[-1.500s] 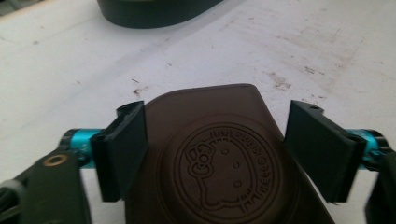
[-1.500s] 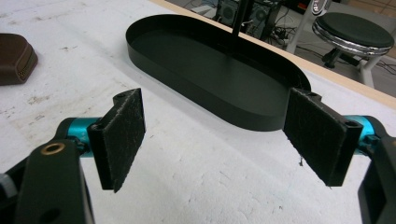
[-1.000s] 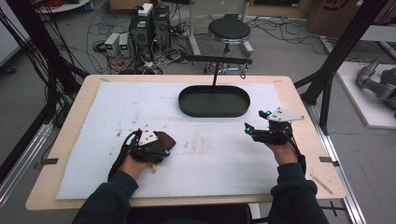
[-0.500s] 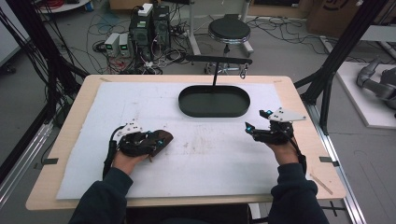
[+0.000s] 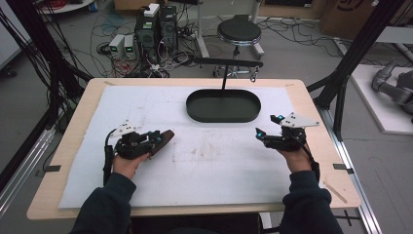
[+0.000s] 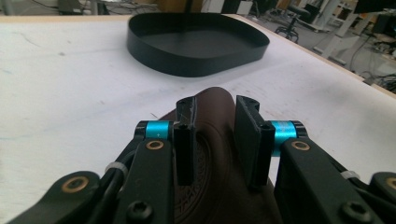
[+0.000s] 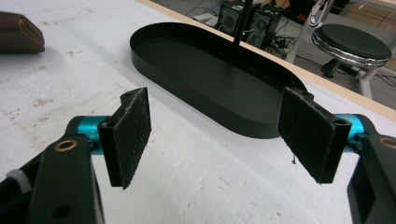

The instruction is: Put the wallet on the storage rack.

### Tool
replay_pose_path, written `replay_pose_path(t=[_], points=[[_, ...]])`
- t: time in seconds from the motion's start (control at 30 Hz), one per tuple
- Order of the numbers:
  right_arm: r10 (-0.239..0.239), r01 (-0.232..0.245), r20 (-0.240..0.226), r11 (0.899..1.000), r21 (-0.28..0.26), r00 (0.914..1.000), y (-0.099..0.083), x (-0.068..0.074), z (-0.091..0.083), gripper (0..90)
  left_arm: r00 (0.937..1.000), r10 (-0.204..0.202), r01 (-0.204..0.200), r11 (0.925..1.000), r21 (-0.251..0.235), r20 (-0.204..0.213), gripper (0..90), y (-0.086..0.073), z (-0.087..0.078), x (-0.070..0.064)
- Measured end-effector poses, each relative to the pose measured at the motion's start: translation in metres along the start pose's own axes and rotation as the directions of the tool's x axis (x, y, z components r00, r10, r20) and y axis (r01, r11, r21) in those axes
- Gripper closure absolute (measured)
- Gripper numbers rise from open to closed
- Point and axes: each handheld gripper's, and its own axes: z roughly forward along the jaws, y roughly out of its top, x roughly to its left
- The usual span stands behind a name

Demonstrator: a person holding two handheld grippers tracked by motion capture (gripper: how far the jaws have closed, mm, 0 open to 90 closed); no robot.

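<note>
On the worktop [image 5: 311, 105] lies a white sheet [image 5: 204, 175] that covers most of the wooden top. Near the left edge, a little toward the near side, a hand holds the left tool [image 5: 157, 138]. Its jaws reach toward the middle of the worktop and lie over a brown case [image 5: 165, 138] that rests flat on the sheet. In the left gripper view the left tool [image 6: 215, 135] has its two jaws set narrowly apart, one on each side of the brown case's [image 6: 212, 105] rounded ridge. Whether the pads press on the case cannot be told, so it is unclear if the tool grips it. An embossed pattern shows on the case between the jaws.

At the middle of the far edge sits a black oval tray [image 5: 223, 116], its inside bare. A thin black post [image 5: 225, 78] rises at its far rim and carries a horizontal bar [image 5: 229, 62].

Near the right edge, about level with the left hand, the other hand holds the right tool [image 5: 269, 125] just above the sheet, pointing toward the worktop's middle. In the right gripper view the right tool [image 7: 212, 135] has its jaws spread wide with nothing between the rough dark pads [image 7: 133, 133]. Past them lies the tray [image 7: 187, 72], and the brown case [image 7: 19, 32] shows well apart at that view's upper left.
</note>
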Motion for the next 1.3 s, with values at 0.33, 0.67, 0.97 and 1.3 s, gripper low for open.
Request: replay_pose_path(t=[0.33, 0.67, 0.97, 1.3], points=[[0.002, -0.002, 0.005, 1.000, 0.005, 1.0000, 0.000, 0.000, 0.001, 26.5, 0.9949, -0.012, 0.009, 0.9994, -0.035, -0.100, 72.7, 0.009, -0.013, 0.023], [-0.001, 0.001, 0.002, 1.000, 0.009, 1.0000, 0.000, 0.001, 0.002, 26.5, 0.9902, -0.005, 0.000, 0.9993, -0.036, -0.140, 63.0, 0.009, -0.014, 0.023], [-0.003, 0.003, 0.003, 1.000, 0.012, 1.0000, 0.000, 0.001, 0.002, 26.5, 0.9911, 0.000, -0.006, 0.9991, -0.042, -0.133, 55.9, 0.009, -0.013, 0.021], [-0.003, 0.003, 0.001, 1.000, 0.011, 1.0000, 0.000, 0.001, 0.002, 26.5, 0.9891, 0.000, -0.008, 0.9988, -0.049, -0.148, 53.9, 0.010, -0.014, 0.021]])
